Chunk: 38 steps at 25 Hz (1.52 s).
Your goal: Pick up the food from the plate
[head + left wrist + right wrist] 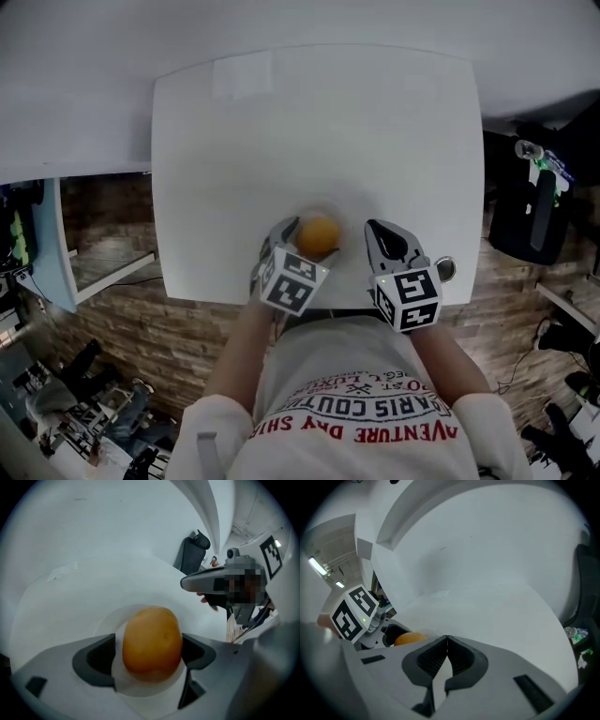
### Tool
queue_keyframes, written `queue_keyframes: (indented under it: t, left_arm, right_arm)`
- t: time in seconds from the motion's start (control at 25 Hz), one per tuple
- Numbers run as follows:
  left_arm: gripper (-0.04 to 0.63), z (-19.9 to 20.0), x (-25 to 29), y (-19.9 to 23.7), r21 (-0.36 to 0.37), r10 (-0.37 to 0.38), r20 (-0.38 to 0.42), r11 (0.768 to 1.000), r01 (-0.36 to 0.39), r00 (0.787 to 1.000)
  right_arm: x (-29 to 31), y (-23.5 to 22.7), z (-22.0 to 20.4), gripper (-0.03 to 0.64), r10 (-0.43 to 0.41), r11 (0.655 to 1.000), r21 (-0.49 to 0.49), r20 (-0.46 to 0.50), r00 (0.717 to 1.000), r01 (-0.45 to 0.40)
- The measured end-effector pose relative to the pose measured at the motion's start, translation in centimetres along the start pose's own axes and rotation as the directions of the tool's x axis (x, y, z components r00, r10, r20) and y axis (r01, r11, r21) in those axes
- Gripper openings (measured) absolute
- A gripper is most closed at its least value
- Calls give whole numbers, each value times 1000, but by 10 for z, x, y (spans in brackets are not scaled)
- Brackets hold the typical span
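An orange, rounded piece of food [319, 236] lies on a white plate [107, 622] near the front edge of the white table [319, 131]. My left gripper [307, 240] is open around it. In the left gripper view the food [152, 640] fills most of the gap of that gripper [150, 654]; a thin strip of plate shows beside the left pad. My right gripper [373, 228] is shut and empty, just right of the food. In its own view the right gripper [447, 641] has its jaws meeting, with the food [408, 638] at lower left.
The table's front edge runs just under both grippers. A small round object [444, 270] sits at the table's front right corner. A black bag or chair [527, 211] stands on the floor to the right, and shelving [37, 244] to the left.
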State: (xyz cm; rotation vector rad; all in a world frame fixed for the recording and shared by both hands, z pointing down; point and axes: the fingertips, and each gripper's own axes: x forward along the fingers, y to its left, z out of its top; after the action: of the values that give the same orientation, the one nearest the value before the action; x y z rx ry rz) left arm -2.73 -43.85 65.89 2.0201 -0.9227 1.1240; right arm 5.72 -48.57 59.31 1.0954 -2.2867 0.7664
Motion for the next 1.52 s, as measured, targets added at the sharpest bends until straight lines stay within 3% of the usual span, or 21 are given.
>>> queue_keyframes:
  t: [0.16,0.24,0.48,0.68,0.88,0.96,1.12,1.32,1.4,1.52]
  left_arm:
    - [411,6,4,6,-13,47,7,999,-46,999]
    - [370,8,5,8,-17,63,11,998,-63,998]
    - [367,7,5,9,-12,66,25,998,-66,997]
    - [365,28,-13,9,-74,75,143,995,-65,987]
    - [365,52,-50,8,-78,114,252,992,-97,961]
    - [365,66,-72,11,-96,141,331,989,-115,933]
    - [365,100,-126,12,-141,173,494,983,-118,852]
    - [365,131,-190,13,-121,190,637,982,-146,747]
    - [365,136,-218,15,-137,205,695,979,-153,689]
    - [365,144,-261,20,-174,236,786,971,-162,572]
  right_arm:
    - [2,-12,-2,11,-4,1000,-5,-6,1000,4]
    - [2,-18,-3,11,-7,1000,-9,-12,1000,7]
    - [4,-25,0,11,-11,999,-34,-9,1000,11]
    - [-4,-20,6,11,-9,999,-35,2,1000,9]
    - [-18,-3,23,11,-2,1000,-23,50,999,4]
    - [-24,7,36,11,1,999,-35,82,997,2]
    - [-43,31,68,11,31,997,-78,155,987,-19]
    - [-67,58,112,11,35,990,-144,265,964,3]
    - [-79,69,125,11,32,988,-156,304,952,17]
    - [-98,83,150,11,11,987,-154,385,923,53]
